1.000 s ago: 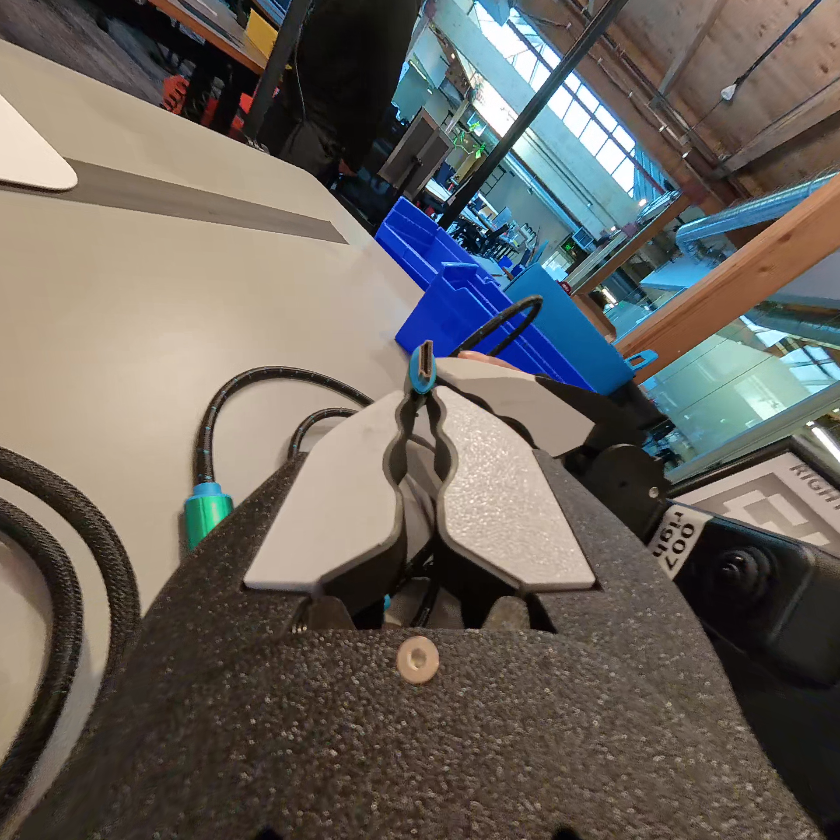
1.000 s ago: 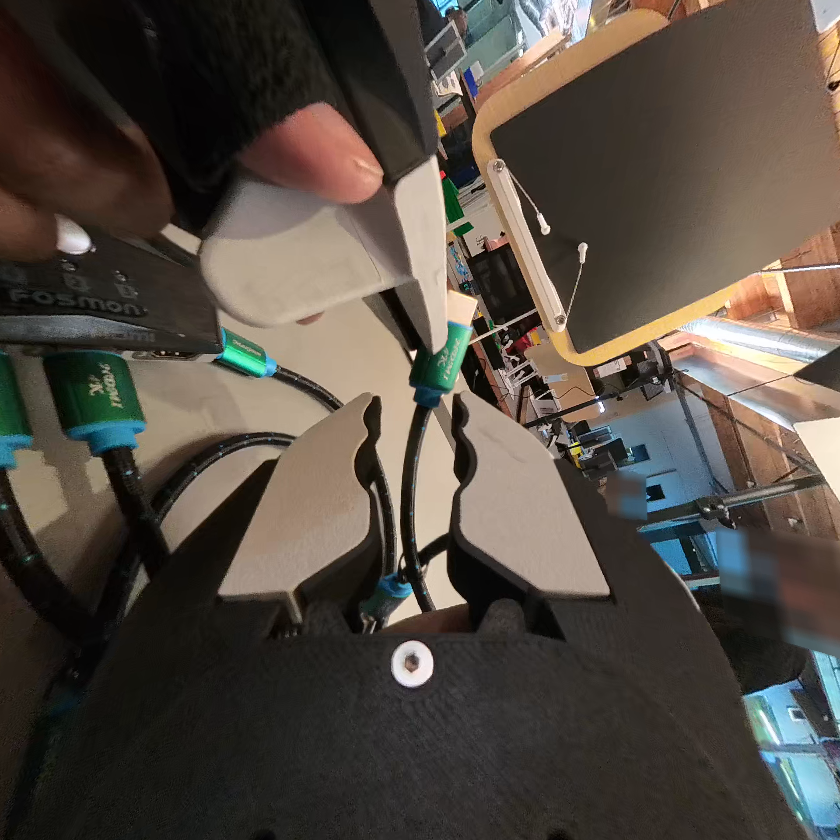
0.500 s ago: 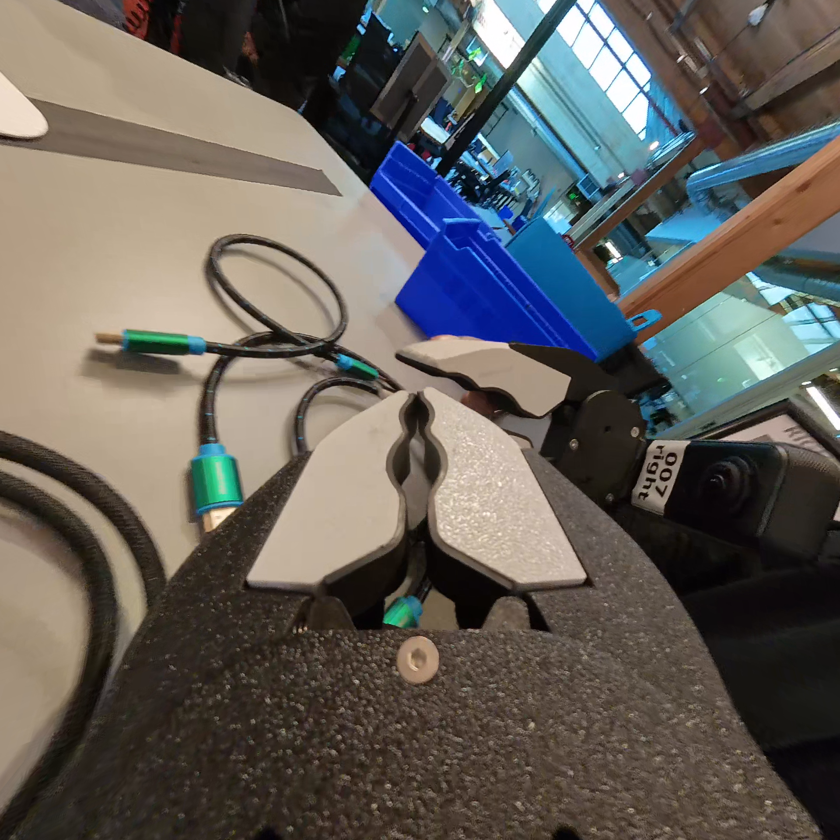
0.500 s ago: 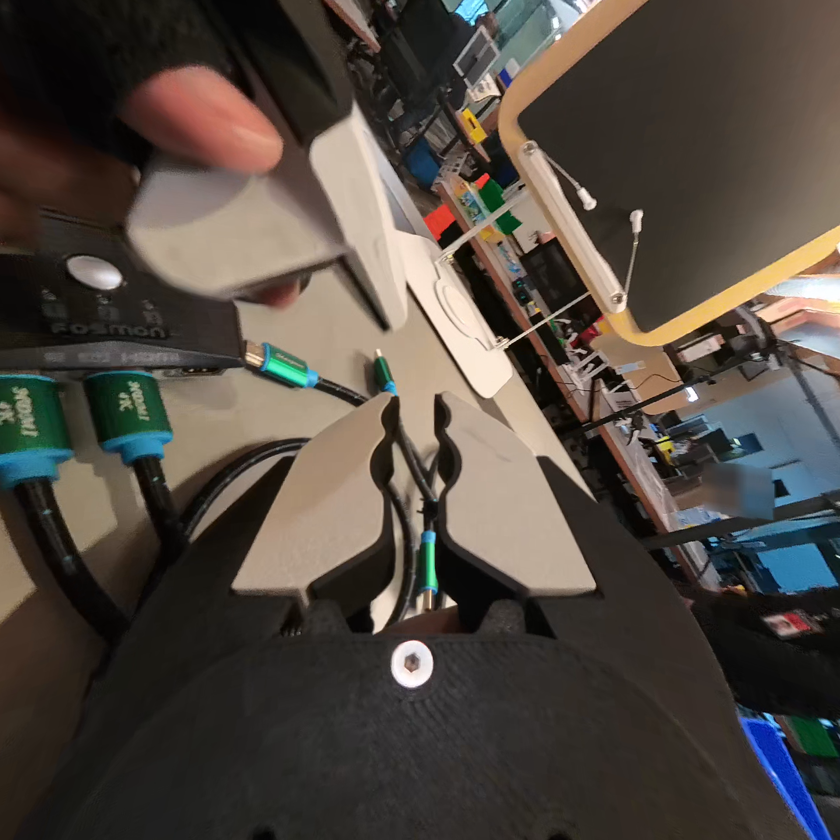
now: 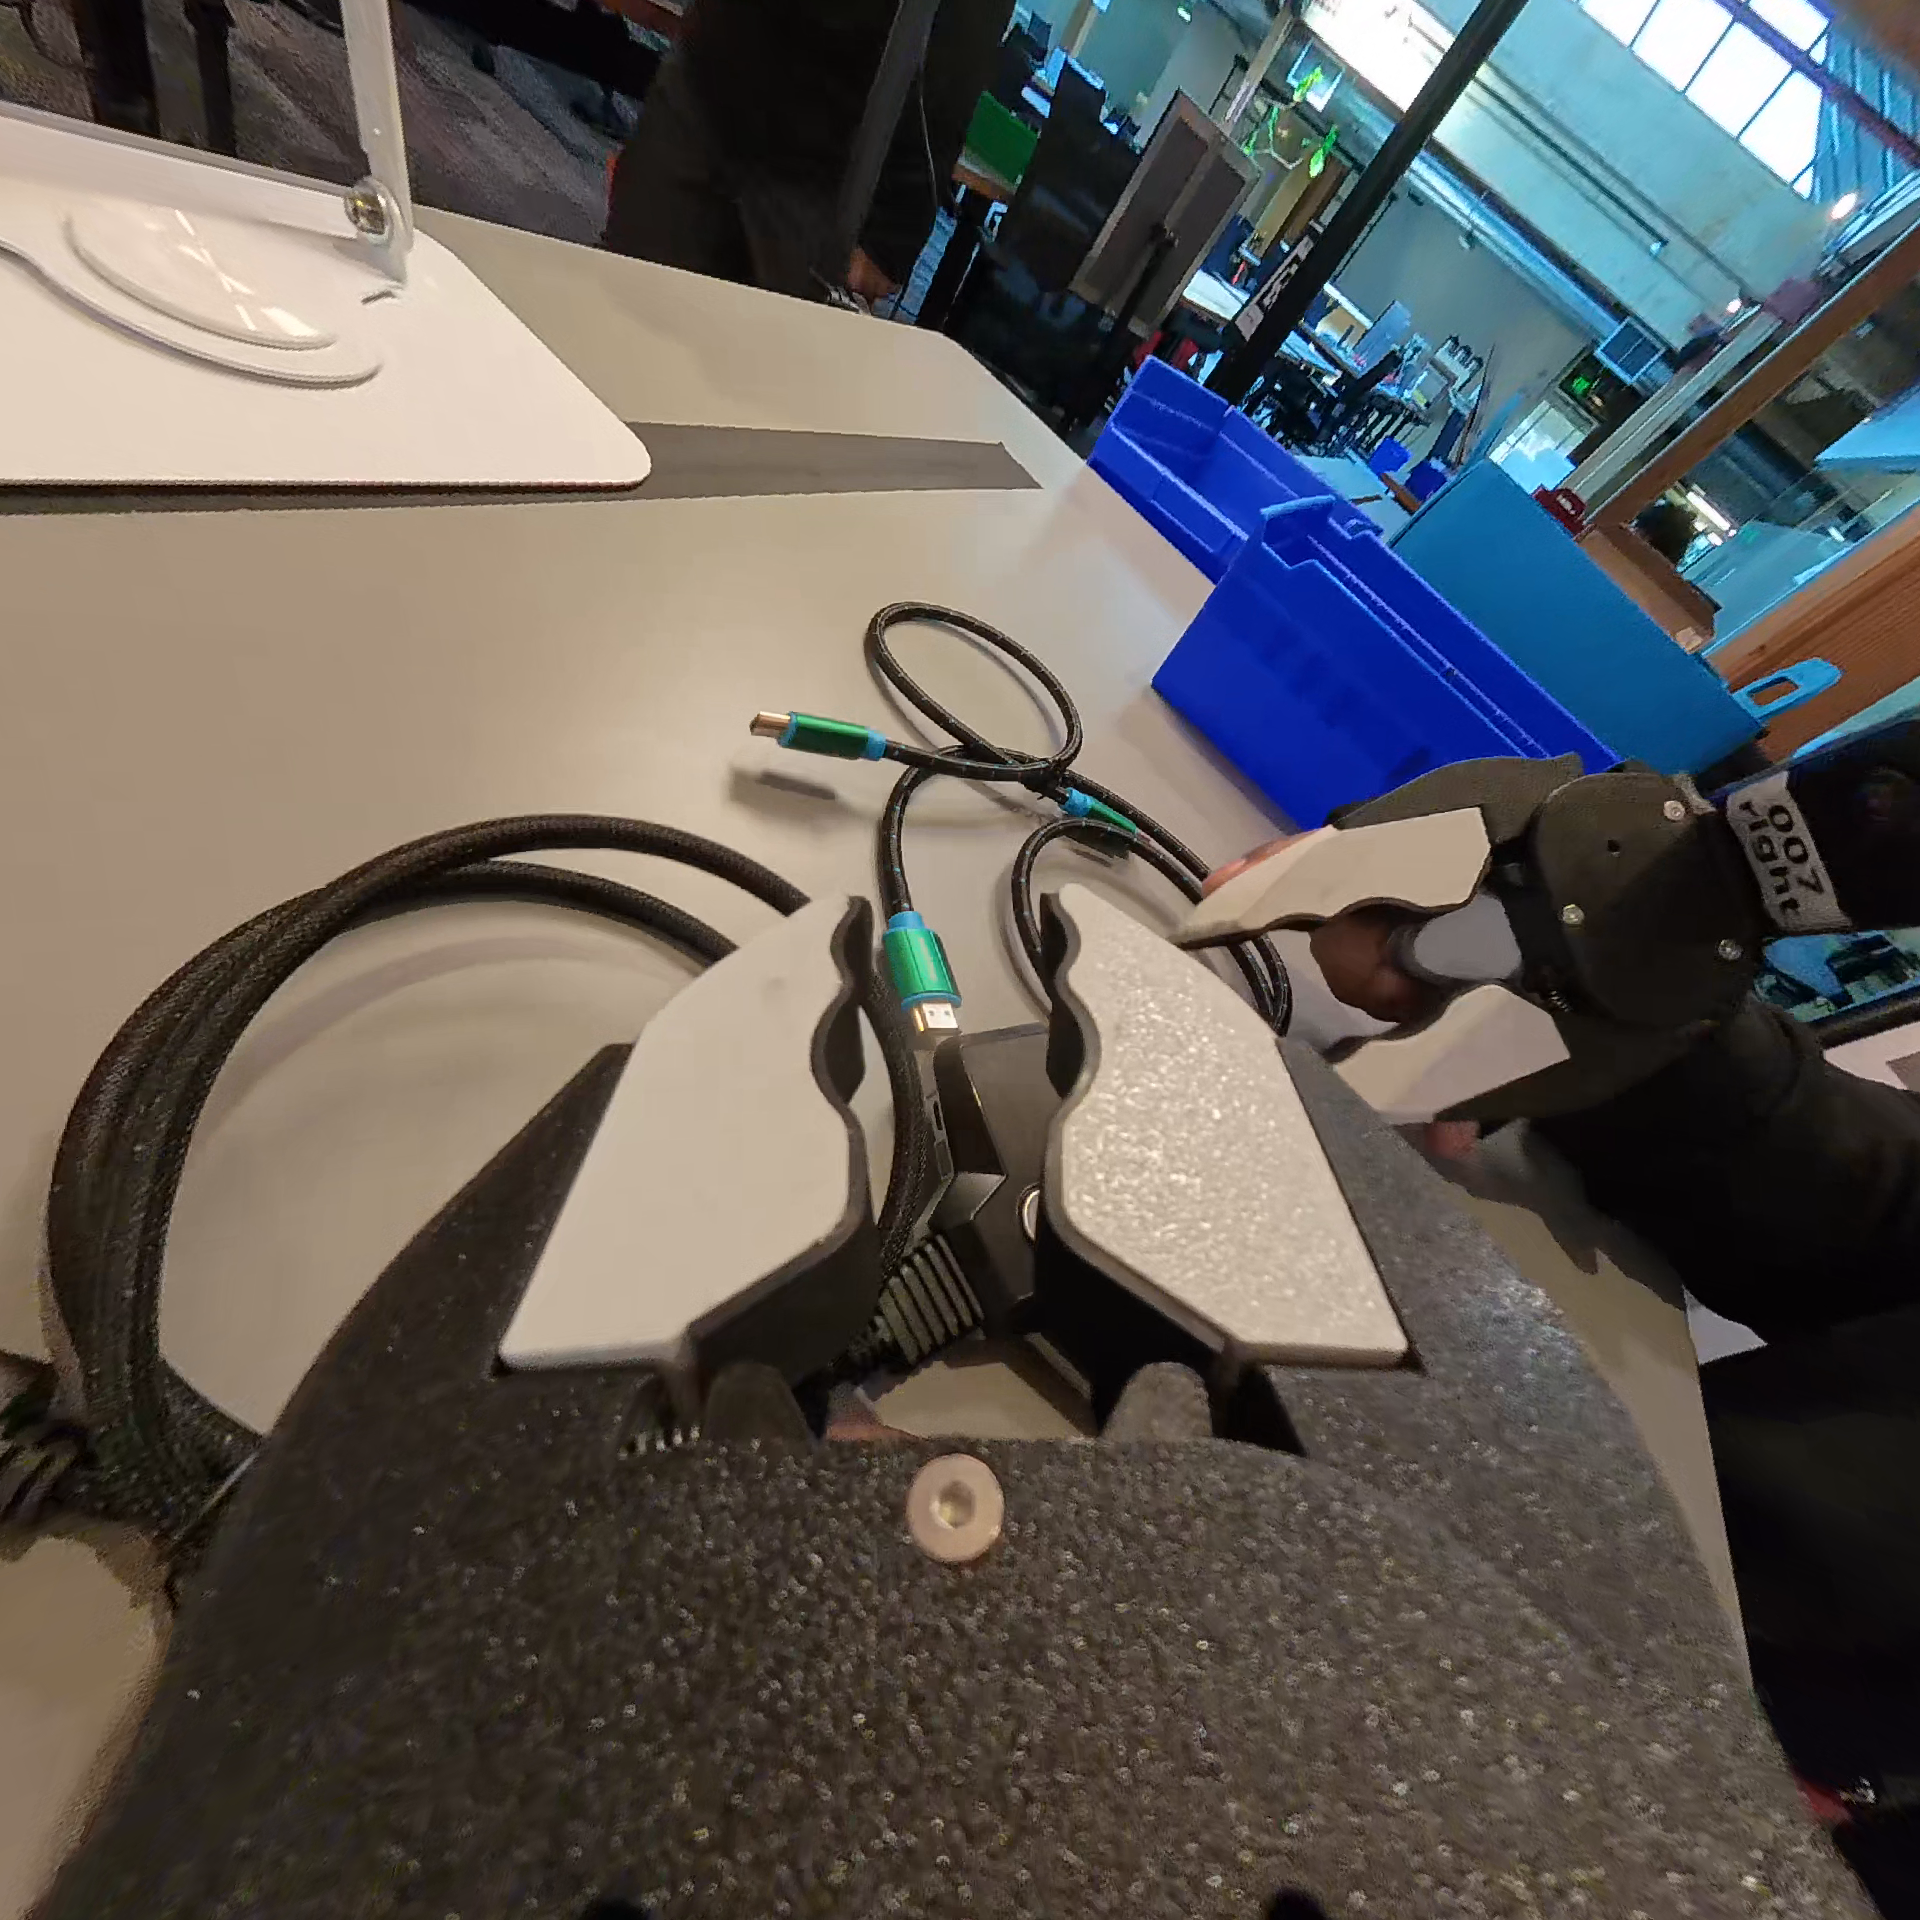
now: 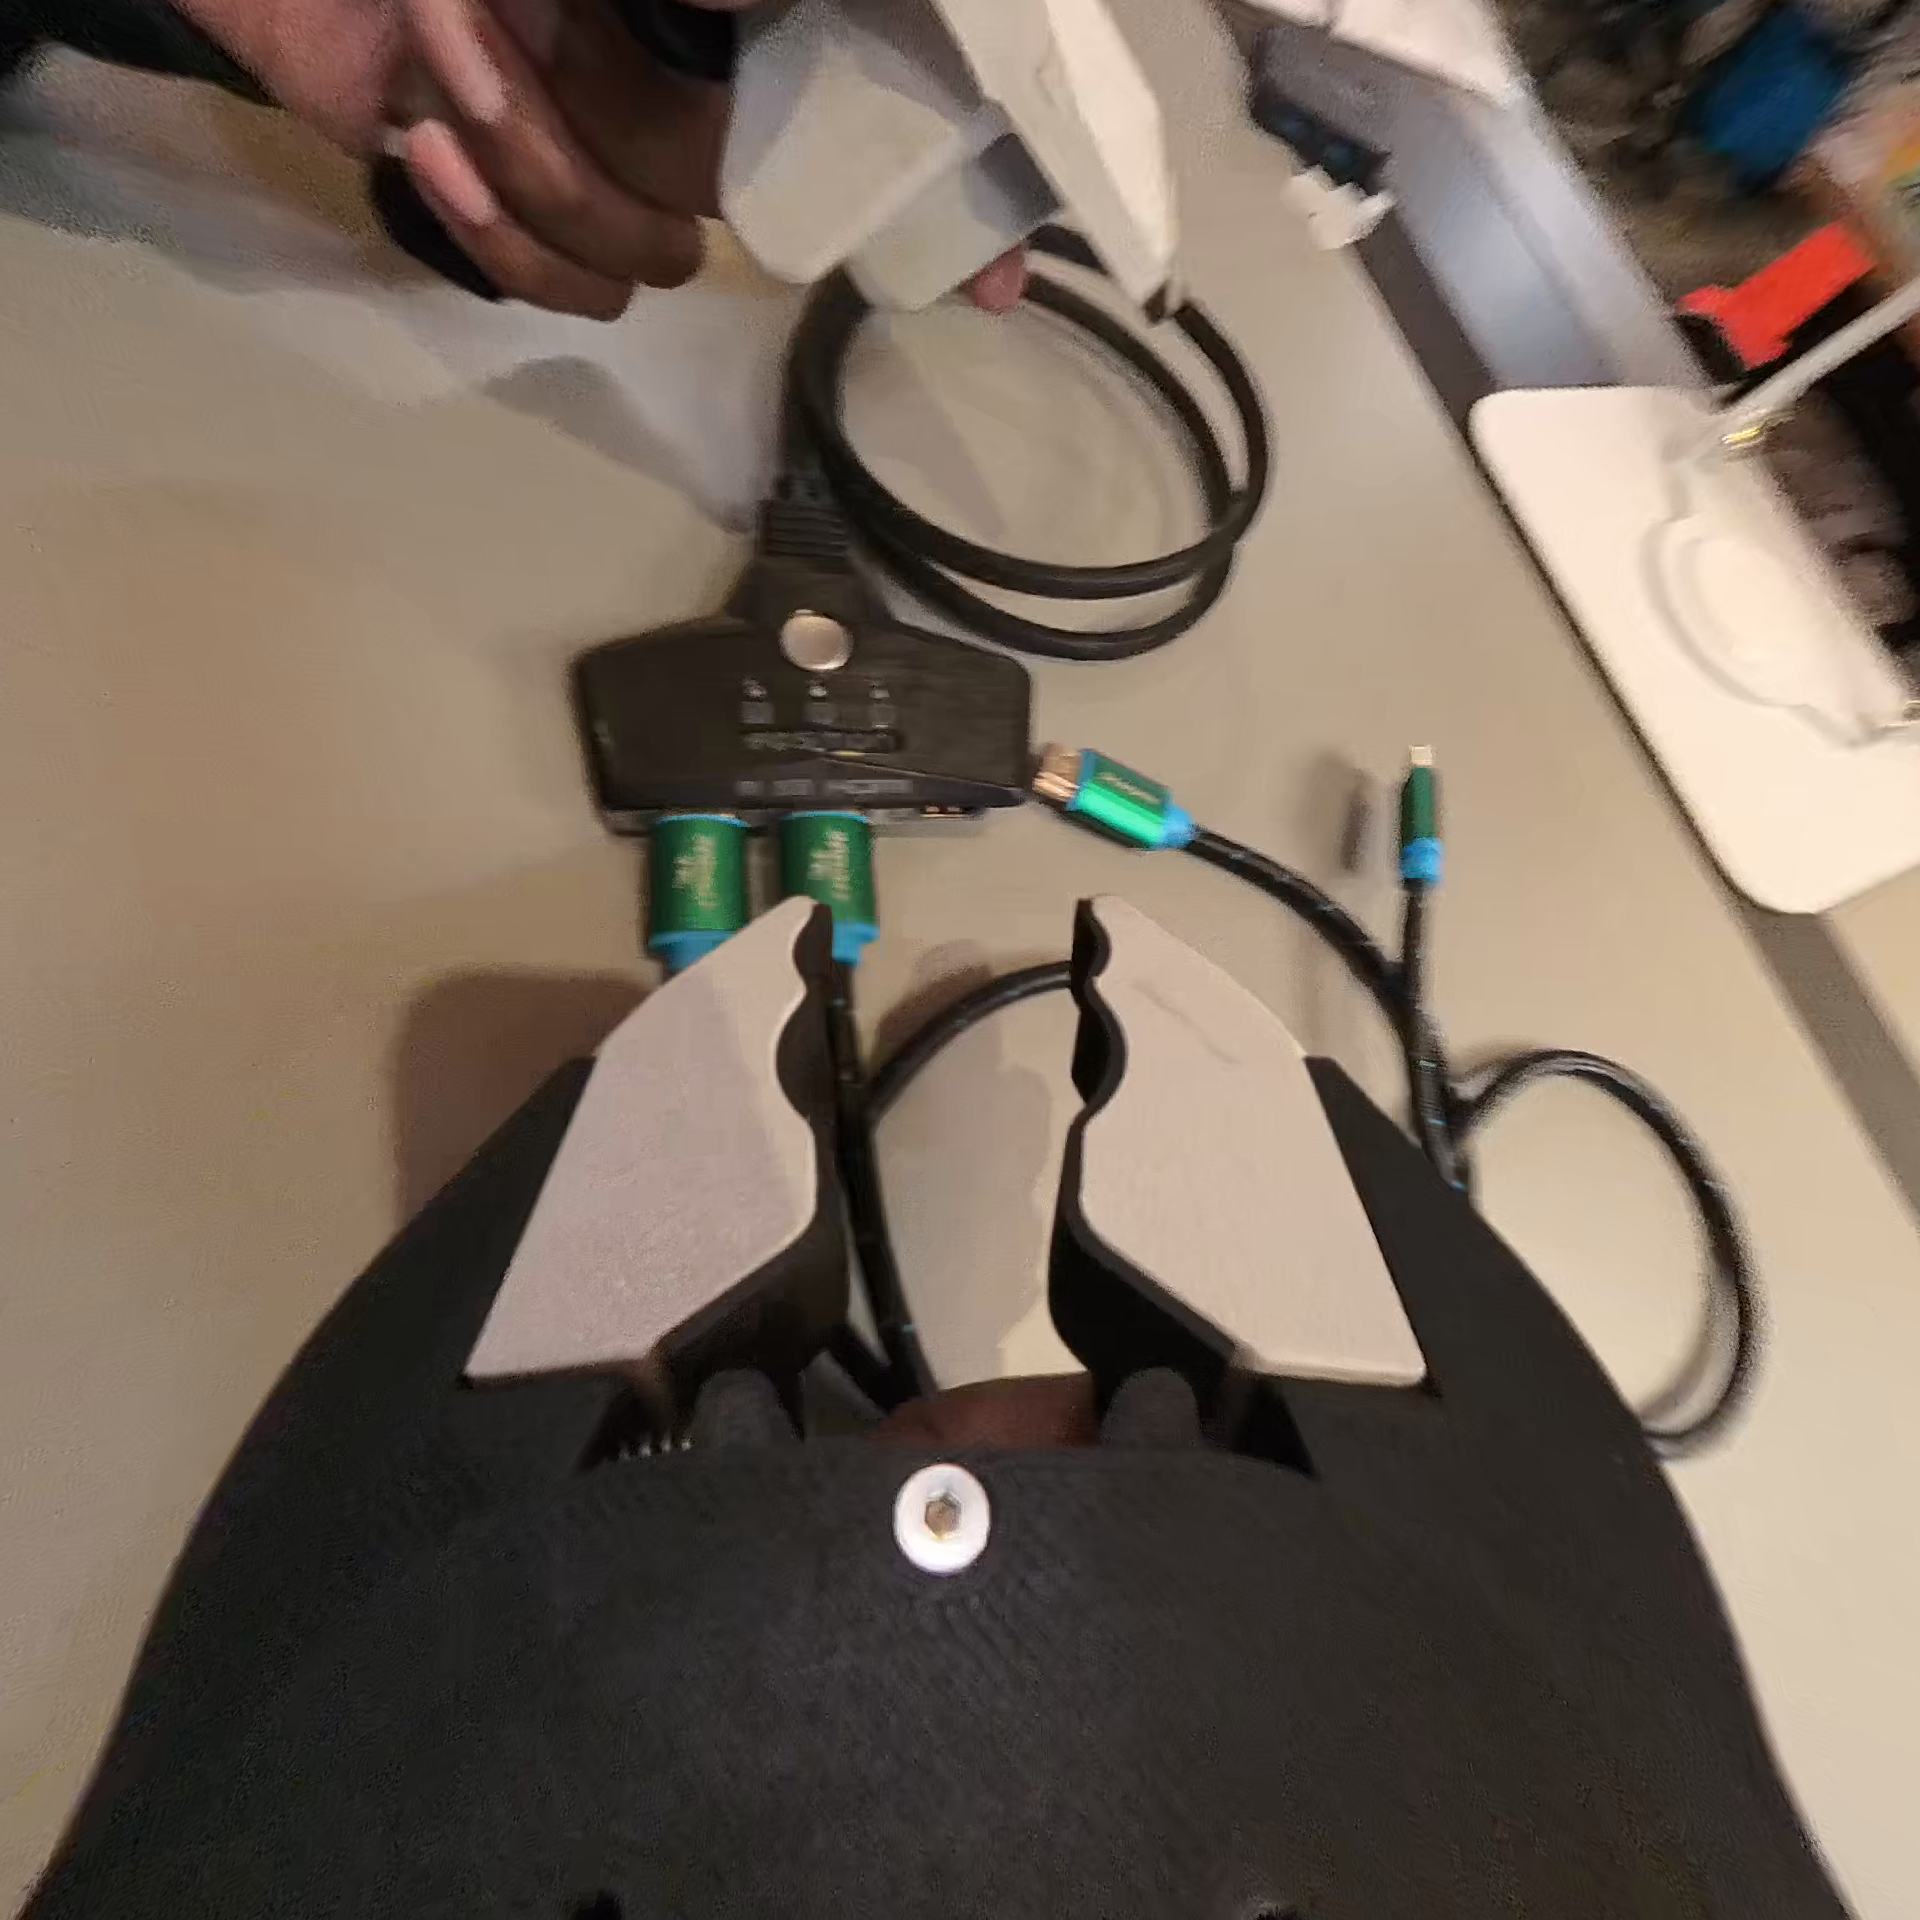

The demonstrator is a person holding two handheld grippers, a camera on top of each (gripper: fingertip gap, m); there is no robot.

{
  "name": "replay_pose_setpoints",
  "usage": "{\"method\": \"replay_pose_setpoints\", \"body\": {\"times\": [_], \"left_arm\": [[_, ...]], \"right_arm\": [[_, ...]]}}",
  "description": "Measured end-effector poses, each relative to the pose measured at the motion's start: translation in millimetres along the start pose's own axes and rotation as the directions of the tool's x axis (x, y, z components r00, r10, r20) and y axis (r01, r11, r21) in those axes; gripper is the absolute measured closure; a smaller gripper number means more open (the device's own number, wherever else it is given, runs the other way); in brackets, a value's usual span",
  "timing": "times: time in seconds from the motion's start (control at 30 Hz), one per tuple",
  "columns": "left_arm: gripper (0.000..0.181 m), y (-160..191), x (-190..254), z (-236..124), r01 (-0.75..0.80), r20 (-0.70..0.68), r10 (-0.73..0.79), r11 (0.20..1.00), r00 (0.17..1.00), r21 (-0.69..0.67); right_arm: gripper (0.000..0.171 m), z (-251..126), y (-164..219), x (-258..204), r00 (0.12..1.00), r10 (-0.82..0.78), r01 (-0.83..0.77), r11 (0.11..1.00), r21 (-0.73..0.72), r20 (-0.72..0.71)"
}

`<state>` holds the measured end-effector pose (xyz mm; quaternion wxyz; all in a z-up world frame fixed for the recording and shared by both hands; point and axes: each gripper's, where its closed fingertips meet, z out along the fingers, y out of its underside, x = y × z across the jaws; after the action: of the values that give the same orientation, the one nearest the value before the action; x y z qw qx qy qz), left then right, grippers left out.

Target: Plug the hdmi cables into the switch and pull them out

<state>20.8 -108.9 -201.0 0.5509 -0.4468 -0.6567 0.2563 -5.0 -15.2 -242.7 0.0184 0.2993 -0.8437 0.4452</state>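
Near the middle of the right wrist view, the loose green plug (image 6: 1117, 805) looks small and hard, best pinched on its green shell, while both grippers (image 6: 940, 914) (image 5: 951, 914) hang open, holding nothing.

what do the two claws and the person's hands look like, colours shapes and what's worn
Both claws, left claw and right claw, have two flat light grey fingers with wavy, notched inner edges, set in a grainy black body with a silver screw at its centre. The right claw carries a white tag. The hand wears a black fingerless glove.
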Motion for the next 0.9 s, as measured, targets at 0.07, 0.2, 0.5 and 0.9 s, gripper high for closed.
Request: {"method": "replay_pose_setpoints", "body": {"times": [0.07,0.2,0.5,0.9], "left_arm": [[0.15,1,-3,-4,0.004,0.003,-0.004,1.0,1.0,0.012],[0.15,2,0,-9,0.015,-0.015,-0.015,1.0,1.0,0.025],[0.15,12,17,-16,0.079,-0.1,-0.078,0.997,0.992,0.016],[0.147,42,9,-15,0.349,-0.112,-0.362,0.929,0.925,-0.119]], "right_arm": [[0.118,1,-1,-14,0.995,0.033,-0.031,0.999,-0.025,0.093],[0.107,9,4,-32,0.98,0.049,-0.028,0.994,-0.108,0.193],[0.12,28,16,-46,0.96,0.079,0.0,0.96,-0.28,0.269],[0.121,24,4,-26,0.953,0.25,-0.231,0.965,-0.125,0.17]]}}
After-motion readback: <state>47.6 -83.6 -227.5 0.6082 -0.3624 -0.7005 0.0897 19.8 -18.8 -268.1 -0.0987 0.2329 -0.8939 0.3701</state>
